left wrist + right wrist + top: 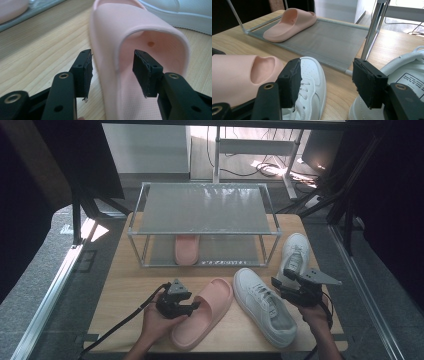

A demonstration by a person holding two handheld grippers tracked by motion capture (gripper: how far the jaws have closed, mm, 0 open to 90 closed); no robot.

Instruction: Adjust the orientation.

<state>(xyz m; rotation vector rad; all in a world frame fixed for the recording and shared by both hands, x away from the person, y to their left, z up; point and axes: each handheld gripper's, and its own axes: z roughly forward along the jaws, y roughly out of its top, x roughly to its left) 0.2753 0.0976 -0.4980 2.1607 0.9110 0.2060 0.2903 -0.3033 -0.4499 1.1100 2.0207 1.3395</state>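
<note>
Pink slide, high view: the pink slipper (202, 312) lies on the wooden tabletop (125, 290), toe toward the rack, just beside the near white sneaker (264, 306).
Left hand-held gripper, high view: the left hand-held gripper (194, 307) sits at the slipper's left edge, held in the person's left hand (156, 322).
Right hand-held gripper, high view: the right hand-held gripper (278, 283) hovers between the near sneaker and the far white sneaker (295, 254).
Rack, high view: the metal shoe rack (205, 210) stands at the back of the tabletop (a second pink slipper (187, 249) lies on its lower shelf).
Left gripper view, jaws: released, standing wide astride the slipper's side wall, one pad outside it and one inside the strap opening; neither pad presses on it.
Left gripper view, slipper: the pink slipper (140, 37) runs away from the camera across the tabletop.
Right gripper view, jaws: the right hand-held gripper (325, 80) is released, with nothing between the pads.
Right gripper view, surroundings: near sneaker (312, 75) behind the left pad, far sneaker (409, 75) behind the right pad, pink slipper (242, 75) at left.
</note>
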